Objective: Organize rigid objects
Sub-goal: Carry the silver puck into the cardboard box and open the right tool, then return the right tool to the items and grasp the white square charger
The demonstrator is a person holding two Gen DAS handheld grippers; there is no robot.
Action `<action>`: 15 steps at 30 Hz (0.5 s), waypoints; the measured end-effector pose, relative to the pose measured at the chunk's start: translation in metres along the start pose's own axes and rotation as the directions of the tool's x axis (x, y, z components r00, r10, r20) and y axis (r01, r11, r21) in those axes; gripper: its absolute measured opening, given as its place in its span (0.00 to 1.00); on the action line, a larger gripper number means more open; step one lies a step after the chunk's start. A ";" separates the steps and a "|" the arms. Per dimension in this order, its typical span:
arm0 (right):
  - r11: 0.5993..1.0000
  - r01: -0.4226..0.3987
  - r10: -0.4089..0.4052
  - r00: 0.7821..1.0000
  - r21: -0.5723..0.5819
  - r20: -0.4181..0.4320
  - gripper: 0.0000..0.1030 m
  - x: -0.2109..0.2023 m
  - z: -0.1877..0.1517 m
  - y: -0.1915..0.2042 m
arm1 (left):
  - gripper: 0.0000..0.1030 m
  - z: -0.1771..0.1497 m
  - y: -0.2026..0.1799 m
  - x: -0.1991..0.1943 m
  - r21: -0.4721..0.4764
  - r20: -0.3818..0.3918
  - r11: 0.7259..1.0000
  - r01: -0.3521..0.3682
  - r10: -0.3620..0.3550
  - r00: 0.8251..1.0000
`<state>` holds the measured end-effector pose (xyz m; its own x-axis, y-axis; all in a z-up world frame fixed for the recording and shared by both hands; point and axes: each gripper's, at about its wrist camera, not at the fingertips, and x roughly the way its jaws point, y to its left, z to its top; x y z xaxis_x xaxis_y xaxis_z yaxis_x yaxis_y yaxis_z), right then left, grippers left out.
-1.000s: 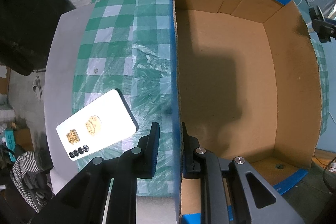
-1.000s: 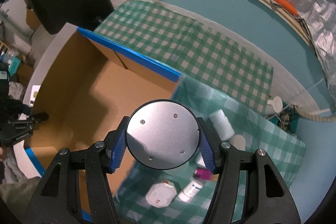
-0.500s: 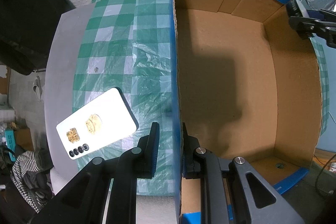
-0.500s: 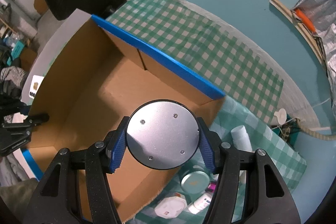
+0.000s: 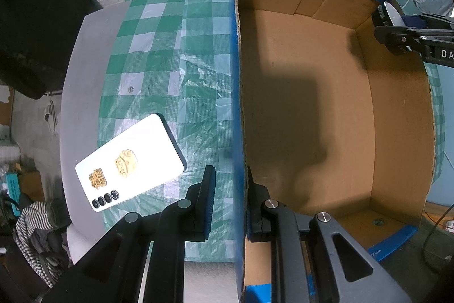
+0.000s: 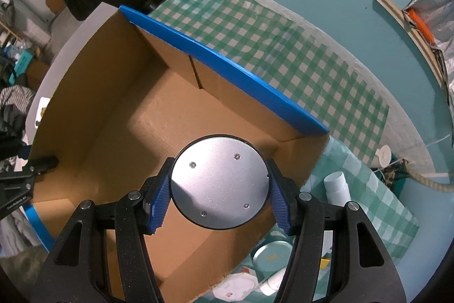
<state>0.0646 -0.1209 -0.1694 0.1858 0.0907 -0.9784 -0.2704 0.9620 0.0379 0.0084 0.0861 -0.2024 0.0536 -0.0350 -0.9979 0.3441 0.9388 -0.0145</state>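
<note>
A cardboard box [image 5: 312,118] with blue-taped rims stands open on the green checked cloth; it also shows in the right wrist view [image 6: 119,118]. My left gripper [image 5: 228,203] is shut on the box's left wall [image 5: 239,104], one finger on each side. My right gripper [image 6: 220,195] is shut on a round silver disc [image 6: 220,183] and holds it above the box's right edge. In the left wrist view the right gripper [image 5: 394,24] and the disc [image 5: 393,14] show over the far right corner. The box holds nothing.
A white phone [image 5: 129,162] lies back up on the cloth left of the box. Right of the box lie a white bottle [image 6: 336,186], a round teal lid [image 6: 272,254], a white hexagonal tin [image 6: 235,286] and other small containers.
My right gripper has carried the silver disc leftward from over the loose containers to over the box's right edge. My left gripper has stayed shut on the box wall.
</note>
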 end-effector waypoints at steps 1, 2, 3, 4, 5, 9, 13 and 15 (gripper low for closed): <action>1.000 0.000 0.000 1.000 0.003 -0.002 0.60 0.001 0.000 0.000 | 0.17 0.000 0.000 0.000 0.000 0.001 1.000 0.000 0.000 1.000; 1.000 0.000 0.000 1.000 0.004 -0.004 0.60 0.002 0.000 -0.001 | 0.17 0.000 0.000 0.000 0.000 0.001 1.000 0.000 0.000 1.000; 1.000 0.001 -0.001 1.000 0.005 -0.004 0.60 0.002 0.000 0.000 | 0.17 0.000 0.000 0.001 -0.001 0.000 1.000 0.000 0.000 1.000; 1.000 0.003 -0.003 1.000 0.005 -0.003 0.60 0.002 0.000 0.000 | 0.17 0.000 0.000 0.001 0.000 0.000 1.000 0.000 0.000 1.000; 1.000 0.007 -0.007 1.000 0.004 -0.001 0.60 0.001 0.000 0.001 | 0.17 0.000 0.000 0.001 0.001 0.000 1.000 -0.001 0.001 1.000; 1.000 0.014 -0.014 1.000 0.006 0.011 0.60 -0.002 0.001 0.000 | 0.17 0.000 0.000 0.001 0.003 0.000 1.000 0.000 0.000 1.000; 1.000 0.013 -0.014 1.000 0.020 0.021 0.60 -0.005 0.000 -0.002 | 0.17 0.000 -0.001 0.000 0.006 0.000 1.000 -0.002 0.002 1.000; 1.000 0.012 -0.013 1.000 0.026 0.025 0.60 -0.007 -0.001 -0.003 | 0.17 0.000 -0.001 0.001 0.007 0.000 1.000 -0.002 0.002 1.000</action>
<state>0.0633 -0.1245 -0.1625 0.2126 0.0849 -0.9734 -0.2435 0.9694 0.0314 0.0085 0.0852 -0.2029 0.0543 -0.0329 -0.9980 0.3504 0.9365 -0.0118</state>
